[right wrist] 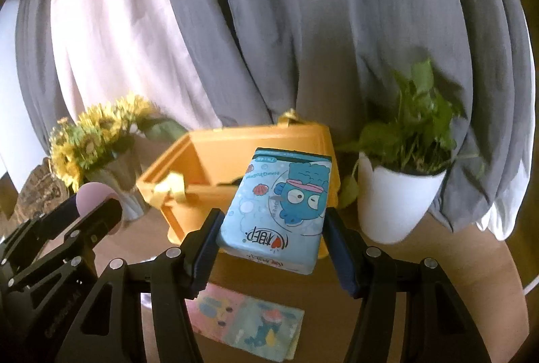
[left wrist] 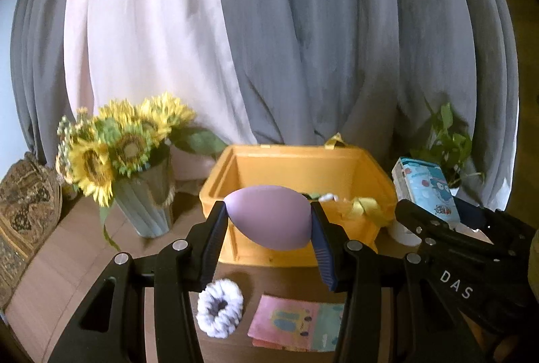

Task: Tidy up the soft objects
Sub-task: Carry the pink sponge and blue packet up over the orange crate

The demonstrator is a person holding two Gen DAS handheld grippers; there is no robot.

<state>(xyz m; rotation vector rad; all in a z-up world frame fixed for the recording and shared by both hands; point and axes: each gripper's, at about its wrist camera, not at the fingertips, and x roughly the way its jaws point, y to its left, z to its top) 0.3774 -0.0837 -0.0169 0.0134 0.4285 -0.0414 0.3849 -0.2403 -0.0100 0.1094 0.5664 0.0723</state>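
Note:
My left gripper [left wrist: 269, 216] is shut on a lilac egg-shaped sponge [left wrist: 269, 216], held in the air in front of the open yellow box [left wrist: 296, 161]. My right gripper [right wrist: 274, 225] is shut on a light blue tissue pack [right wrist: 283, 204] printed with a cartoon fish, lifted just before the same yellow box [right wrist: 209, 157]. On the wooden table below lie a white and purple scrunchie [left wrist: 219, 307] and a folded pink and blue cloth [left wrist: 298, 322], the cloth [right wrist: 249, 322] also under the right gripper. Each gripper shows at the edge of the other's view.
A vase of sunflowers [left wrist: 124, 157] stands left of the box, with a patterned cushion [left wrist: 23, 211] further left. A white pot with a green plant [right wrist: 401, 188] stands right of the box. Grey and pale pink curtains [left wrist: 269, 26] hang behind. Yellow ribbon handles [left wrist: 363, 208] hang on the box rim.

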